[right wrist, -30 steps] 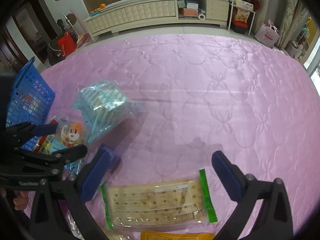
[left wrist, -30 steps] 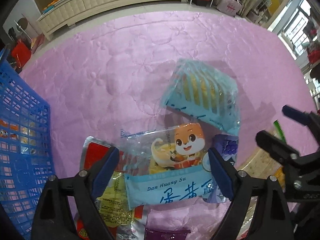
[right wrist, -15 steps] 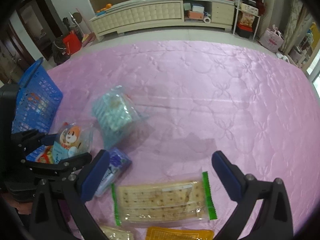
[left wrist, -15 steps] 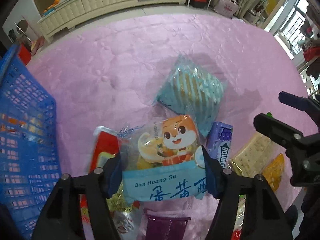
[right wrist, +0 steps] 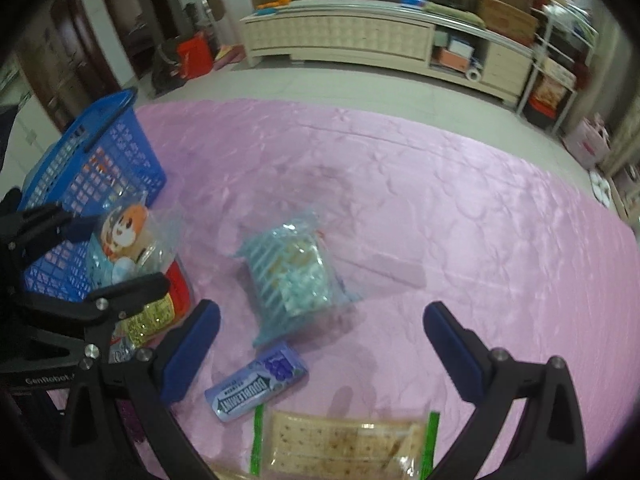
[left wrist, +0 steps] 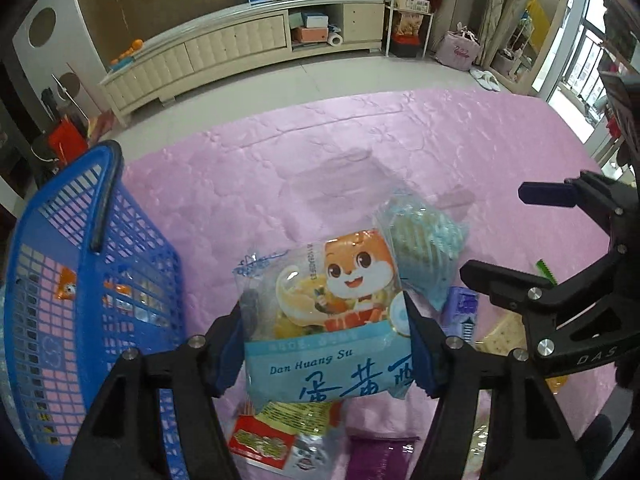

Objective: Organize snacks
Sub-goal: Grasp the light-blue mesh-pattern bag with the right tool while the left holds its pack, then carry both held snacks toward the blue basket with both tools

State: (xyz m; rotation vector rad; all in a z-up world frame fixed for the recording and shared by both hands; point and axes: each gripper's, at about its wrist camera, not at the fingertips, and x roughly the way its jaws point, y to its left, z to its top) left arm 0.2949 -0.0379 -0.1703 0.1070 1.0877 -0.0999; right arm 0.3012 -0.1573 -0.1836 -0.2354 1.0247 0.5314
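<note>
My left gripper (left wrist: 324,344) is shut on a blue-and-clear pastry bag with a cartoon fox (left wrist: 332,312) and holds it lifted above the pink quilt, beside the blue basket (left wrist: 80,288). In the right wrist view the same bag (right wrist: 124,240) hangs in the left gripper (right wrist: 108,256) in front of the basket (right wrist: 92,176). My right gripper (right wrist: 320,348) is open over the quilt, nothing between its fingers. Ahead of it lie a light-blue striped snack bag (right wrist: 292,276), a purple gum pack (right wrist: 256,384) and a cracker pack with green ends (right wrist: 344,444).
A red-and-yellow snack pack (left wrist: 272,436) and a purple packet (left wrist: 380,456) lie under the lifted bag. The basket holds several snacks. A pink quilt (right wrist: 440,184) covers the surface; a long white cabinet (left wrist: 224,52) stands beyond it on the floor.
The left gripper closed on the fox bag and raised it off the pile toward the basket. The right gripper rolled and shifted, now facing the striped bag and gum pack.
</note>
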